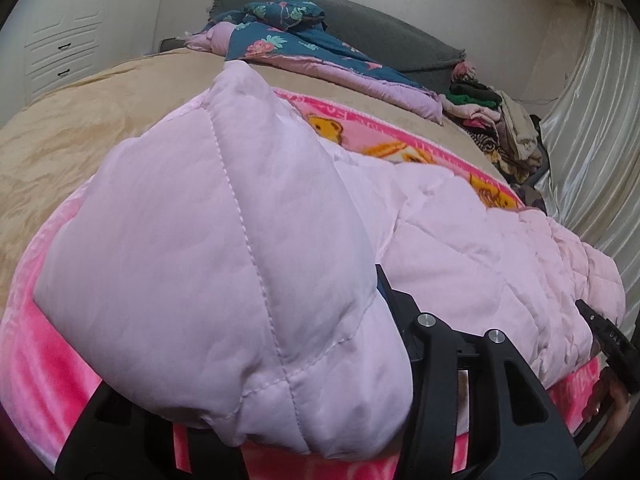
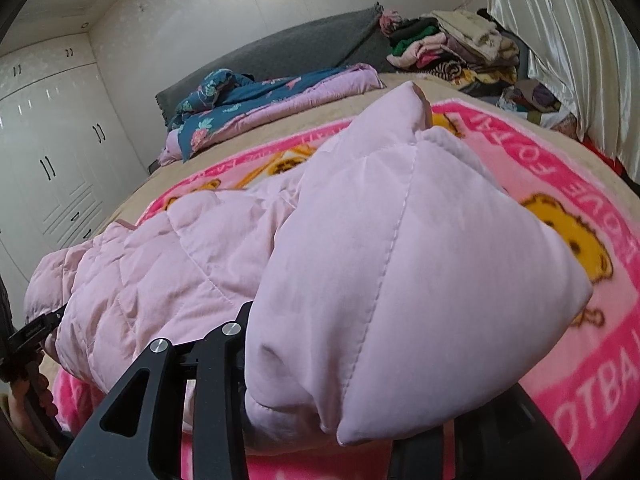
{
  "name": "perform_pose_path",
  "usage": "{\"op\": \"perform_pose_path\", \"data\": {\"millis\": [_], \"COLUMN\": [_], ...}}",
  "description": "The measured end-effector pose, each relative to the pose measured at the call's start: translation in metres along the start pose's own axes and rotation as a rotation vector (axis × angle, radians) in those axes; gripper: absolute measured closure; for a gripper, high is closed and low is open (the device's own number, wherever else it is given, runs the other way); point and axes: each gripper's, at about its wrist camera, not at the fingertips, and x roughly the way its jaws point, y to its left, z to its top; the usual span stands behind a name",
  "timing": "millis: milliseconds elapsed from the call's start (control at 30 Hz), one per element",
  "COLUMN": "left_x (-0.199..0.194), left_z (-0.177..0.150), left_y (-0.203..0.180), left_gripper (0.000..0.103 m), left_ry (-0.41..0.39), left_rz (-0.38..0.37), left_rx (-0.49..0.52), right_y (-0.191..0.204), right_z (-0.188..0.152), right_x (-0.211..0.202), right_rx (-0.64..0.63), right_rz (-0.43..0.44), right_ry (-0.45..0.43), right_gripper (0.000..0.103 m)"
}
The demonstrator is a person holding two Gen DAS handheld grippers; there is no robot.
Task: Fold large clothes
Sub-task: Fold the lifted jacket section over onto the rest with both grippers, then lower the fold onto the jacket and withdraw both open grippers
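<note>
A pale pink quilted jacket (image 1: 248, 216) lies on a bright pink bear-print blanket (image 1: 384, 136) on the bed; the jacket also shows in the right wrist view (image 2: 360, 248). My left gripper (image 1: 312, 392) is shut on a bulging corner of the jacket, which drapes over and hides the fingertips. My right gripper (image 2: 320, 380) is likewise shut on the jacket's other corner, its tips buried in the fabric. Each gripper shows at the edge of the other's view, holding the same near edge.
A beige bedspread (image 1: 80, 120) covers the bed. A blue floral and lilac quilt (image 1: 288, 48) lies by the grey headboard (image 1: 380, 28). A pile of folded clothes (image 2: 452, 48) sits at the far corner. White wardrobe (image 2: 52, 152) on one side, shiny curtain (image 2: 560, 40) on the other.
</note>
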Motion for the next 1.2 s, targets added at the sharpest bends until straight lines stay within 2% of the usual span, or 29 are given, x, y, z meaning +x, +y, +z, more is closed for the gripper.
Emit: {"op": "perform_pose_path", "data": {"millis": [200, 300, 367, 400, 433, 600, 700, 733, 767, 833, 1000, 1067, 1200], "left_x": [0.002, 0.001, 0.001, 0.000, -0.001, -0.009, -0.017, -0.021, -0.025, -0.034, -0.054, -0.064, -0.087], "left_z": [-0.008, -0.010, -0.012, -0.014, -0.014, -0.020, -0.023, -0.024, -0.025, -0.028, -0.034, -0.033, -0.031], "left_y": [0.007, 0.010, 0.012, 0.012, 0.014, 0.017, 0.016, 0.015, 0.014, 0.013, 0.010, 0.006, 0.000], "left_gripper": [0.059, 0.055, 0.052, 0.050, 0.048, 0.036, 0.023, 0.015, 0.013, 0.009, 0.009, 0.009, 0.009], "left_ry": [0.027, 0.036, 0.045, 0.049, 0.054, 0.077, 0.087, 0.089, 0.089, 0.089, 0.087, 0.064, 0.015], "left_rz": [0.002, -0.004, -0.004, -0.004, -0.002, 0.006, 0.021, 0.030, 0.040, 0.050, 0.080, 0.110, 0.108], "left_rx": [-0.017, -0.026, -0.036, -0.039, -0.044, -0.050, -0.051, -0.045, -0.038, -0.033, -0.017, 0.006, 0.024], "right_y": [-0.010, -0.017, -0.023, -0.025, -0.028, -0.035, -0.036, -0.036, -0.035, -0.034, -0.030, -0.026, -0.017], "right_z": [-0.011, -0.014, -0.017, -0.019, -0.022, -0.029, -0.034, -0.036, -0.037, -0.040, -0.042, -0.041, -0.036], "right_x": [0.002, 0.003, 0.003, 0.003, 0.000, -0.009, -0.020, -0.026, -0.029, -0.043, -0.069, -0.081, -0.103], "right_rx": [0.056, 0.105, 0.131, 0.144, 0.152, 0.176, 0.172, 0.164, 0.160, 0.135, 0.083, 0.056, 0.008], "right_rz": [0.003, 0.011, 0.010, 0.010, 0.009, 0.008, -0.002, -0.010, -0.018, -0.053, -0.101, -0.115, -0.122], "right_ry": [0.036, 0.056, 0.072, 0.077, 0.082, 0.104, 0.114, 0.115, 0.114, 0.099, 0.058, 0.030, -0.016], "right_gripper": [0.061, 0.053, 0.040, 0.037, 0.031, 0.017, 0.011, 0.009, 0.007, 0.005, 0.005, 0.004, 0.004]}}
